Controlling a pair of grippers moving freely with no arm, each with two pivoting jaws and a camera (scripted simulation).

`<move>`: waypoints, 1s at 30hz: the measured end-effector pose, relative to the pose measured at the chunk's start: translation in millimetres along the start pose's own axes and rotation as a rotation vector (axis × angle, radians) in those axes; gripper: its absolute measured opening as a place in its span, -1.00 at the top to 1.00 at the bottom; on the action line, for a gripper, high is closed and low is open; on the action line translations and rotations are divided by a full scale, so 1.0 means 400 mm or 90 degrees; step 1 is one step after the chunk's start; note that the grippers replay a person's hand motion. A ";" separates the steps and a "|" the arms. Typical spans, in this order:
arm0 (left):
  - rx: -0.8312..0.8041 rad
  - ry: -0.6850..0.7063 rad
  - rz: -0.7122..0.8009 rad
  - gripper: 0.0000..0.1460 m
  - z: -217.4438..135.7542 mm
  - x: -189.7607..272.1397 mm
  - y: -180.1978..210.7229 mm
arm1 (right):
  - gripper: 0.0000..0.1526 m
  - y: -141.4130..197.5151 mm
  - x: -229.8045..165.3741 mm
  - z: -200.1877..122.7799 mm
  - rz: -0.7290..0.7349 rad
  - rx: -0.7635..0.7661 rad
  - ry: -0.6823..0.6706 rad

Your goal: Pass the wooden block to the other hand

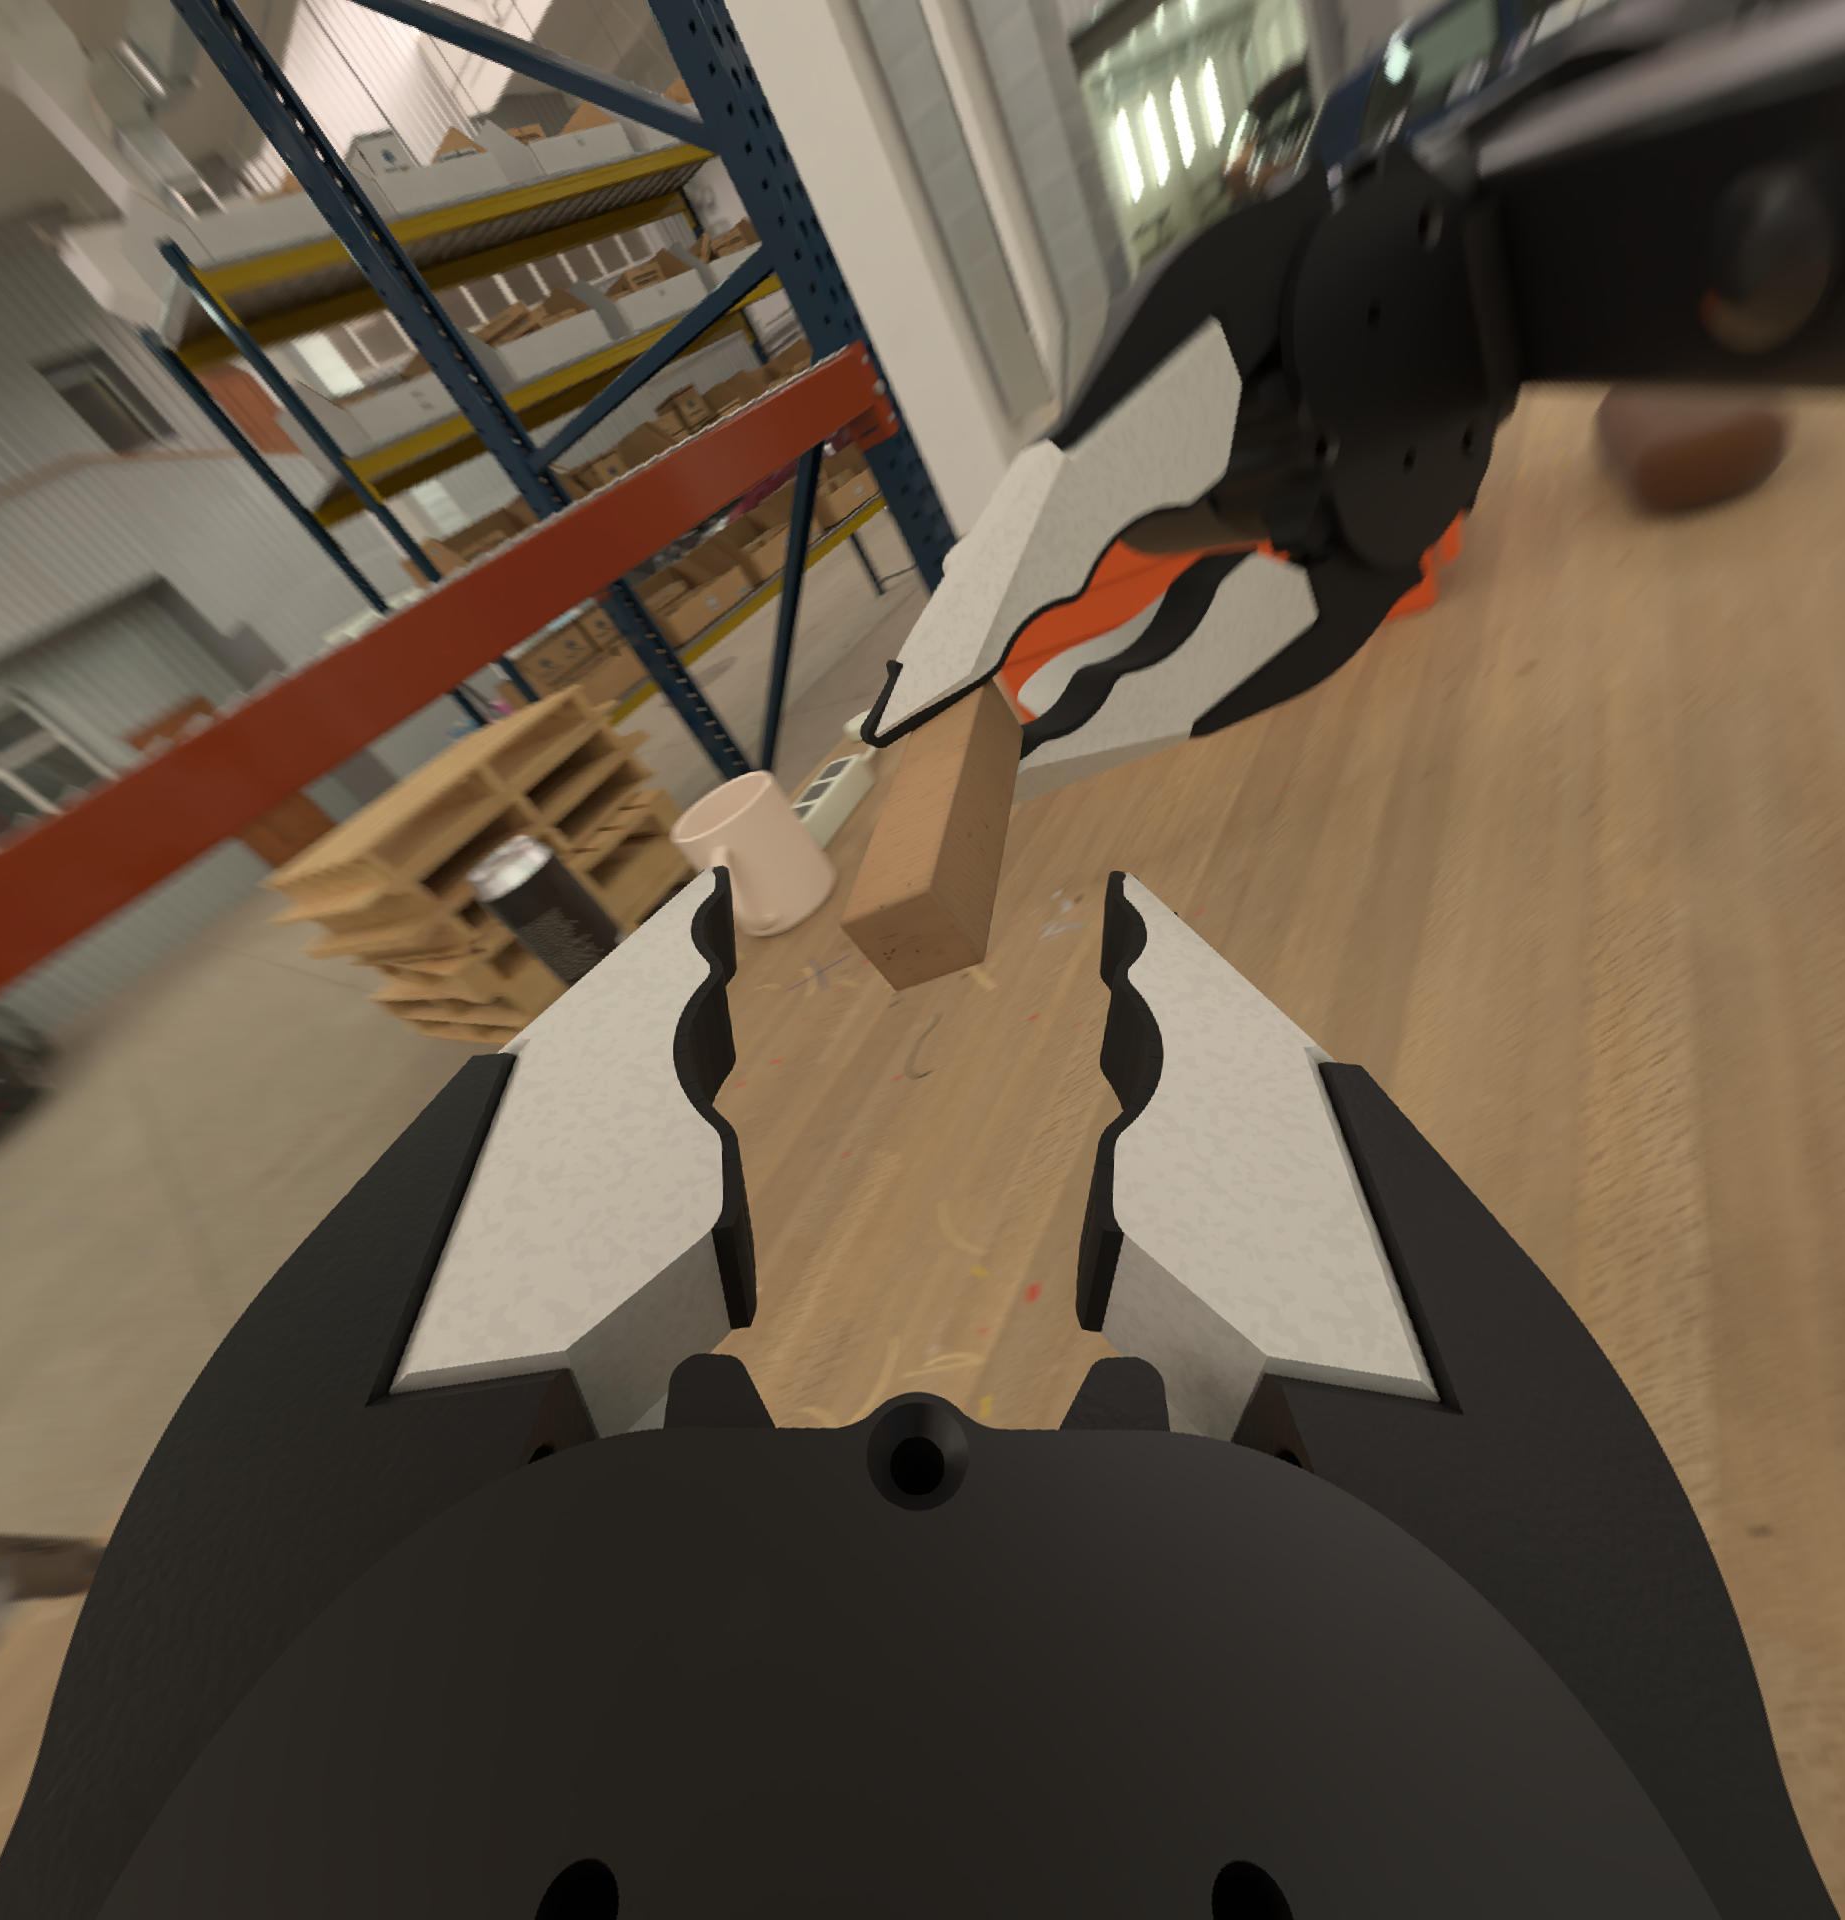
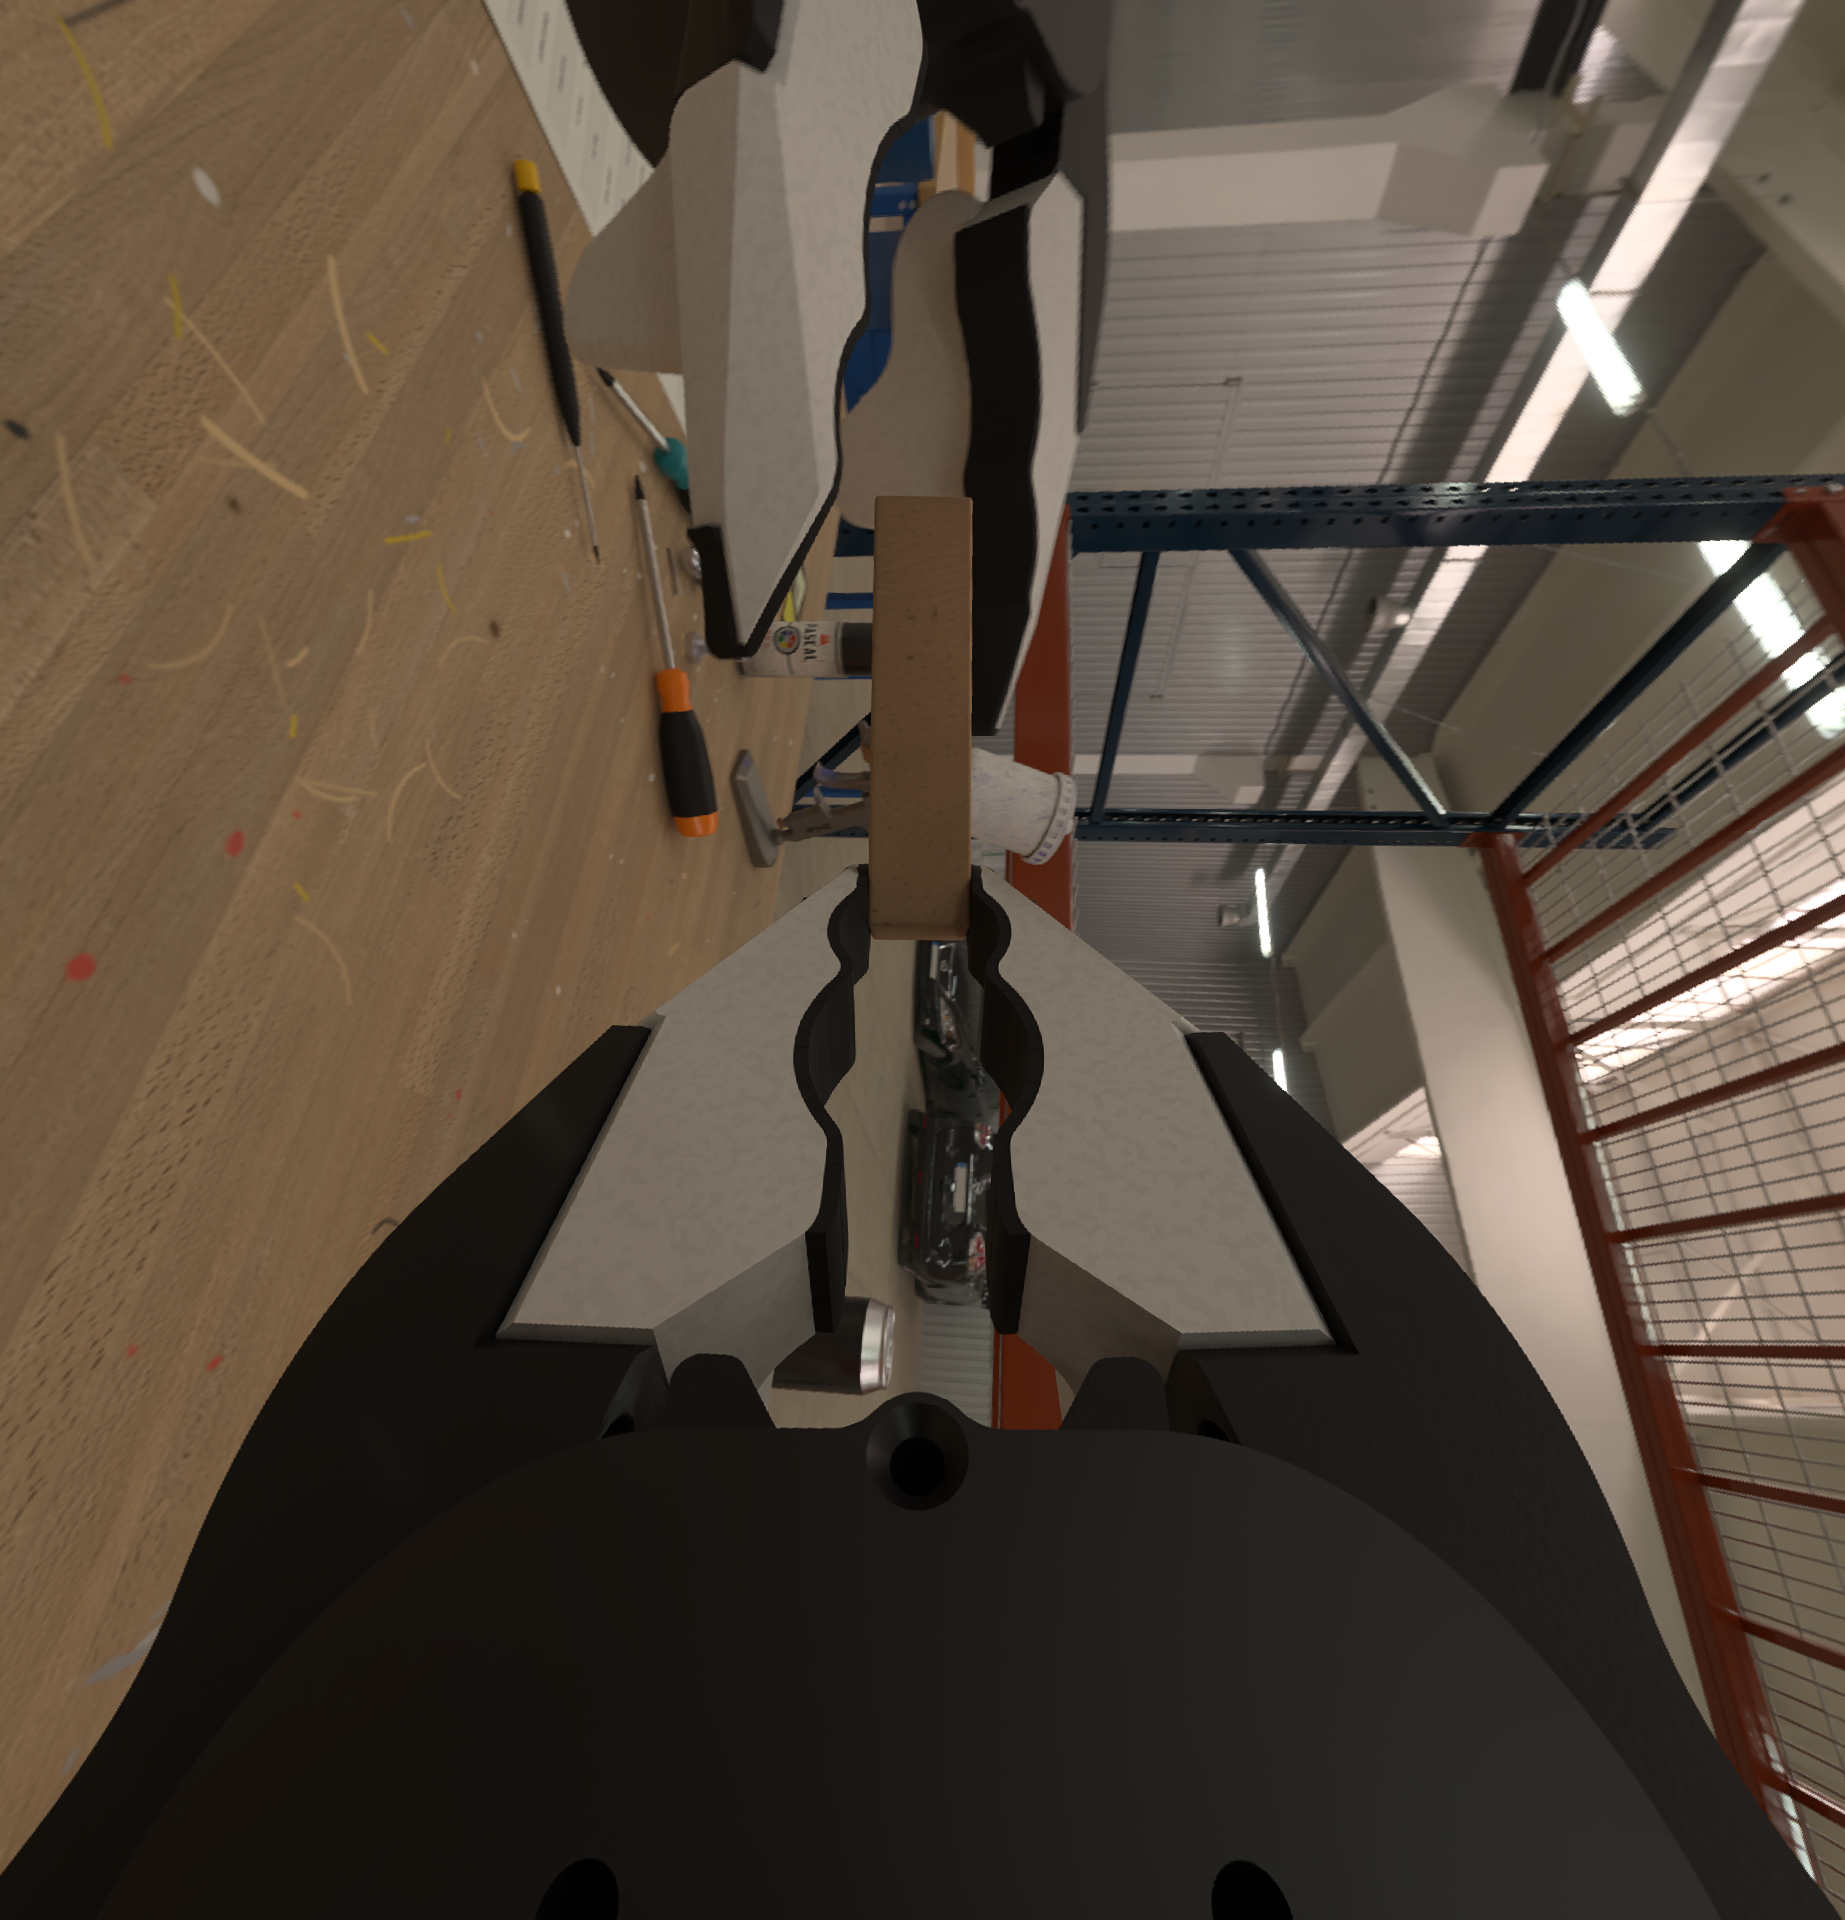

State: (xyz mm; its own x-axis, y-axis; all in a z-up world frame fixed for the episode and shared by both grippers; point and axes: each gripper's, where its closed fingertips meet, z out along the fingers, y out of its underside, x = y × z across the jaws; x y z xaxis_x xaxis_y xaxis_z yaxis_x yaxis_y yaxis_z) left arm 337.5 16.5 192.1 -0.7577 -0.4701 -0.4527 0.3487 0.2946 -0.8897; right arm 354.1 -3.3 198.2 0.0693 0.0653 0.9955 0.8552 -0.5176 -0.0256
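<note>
Wooden block (image 2: 920,717): you are gripping it by one end in the right tool (image 2: 920,896), above the desk (image 1: 1417,935).
Left tool (image 1: 916,904) is gaping, released, its fingertips flanking the block's free end.

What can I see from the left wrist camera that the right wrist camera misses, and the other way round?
Only the left wrist view shows a cream mug, a dark can and stacked pallets. Only the right wrist view shows screwdrivers, one with an orange and black handle, on the wooden table. Both show the wooden block, pinched at one end by the right gripper, with the left gripper open near its free end.
</note>
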 end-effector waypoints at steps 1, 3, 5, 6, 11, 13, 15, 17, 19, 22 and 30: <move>-0.015 -0.016 0.045 0.02 0.002 0.000 0.006 | 0.77 -0.001 -0.006 0.003 0.000 -0.004 -0.010; -0.039 -0.052 0.160 0.02 0.006 0.005 0.014 | 0.77 -0.002 -0.023 0.008 0.017 -0.007 -0.042; -0.052 -0.071 0.260 0.07 0.012 0.019 0.019 | 0.77 -0.006 -0.039 0.011 0.044 -0.004 -0.079; -0.060 -0.072 0.293 0.11 0.015 0.025 0.023 | 0.77 -0.008 -0.046 0.011 0.057 -0.001 -0.095; -0.060 -0.084 0.375 0.45 0.021 0.041 0.028 | 0.77 -0.021 -0.060 0.007 0.109 0.010 -0.144; -0.060 -0.082 0.383 0.50 0.020 0.042 0.027 | 0.77 -0.024 -0.062 0.005 0.119 0.011 -0.152; -0.060 -0.075 0.383 0.50 0.018 0.043 0.027 | 0.77 -0.026 -0.064 0.005 0.122 0.011 -0.158; -0.063 -0.070 0.384 0.51 0.018 0.044 0.031 | 0.77 -0.026 -0.067 0.005 0.122 0.009 -0.162; -0.066 -0.066 0.387 0.51 0.018 0.044 0.036 | 0.77 -0.025 -0.072 0.006 0.123 0.008 -0.169; -0.071 -0.068 0.375 0.51 0.023 0.041 0.043 | 0.77 -0.019 -0.076 0.010 0.117 0.006 -0.169; -0.039 -0.036 0.134 0.22 0.002 -0.001 0.024 | 0.77 0.022 -0.036 0.009 -0.042 -0.001 -0.039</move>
State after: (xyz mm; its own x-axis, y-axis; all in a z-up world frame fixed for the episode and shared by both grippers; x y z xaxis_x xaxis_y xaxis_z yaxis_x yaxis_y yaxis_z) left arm 341.6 18.8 183.8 -0.6388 -0.4384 -0.6323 0.4605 0.4405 -0.7707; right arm 362.4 -5.6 183.5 0.0443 0.1510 0.9875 0.8585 -0.5112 0.0396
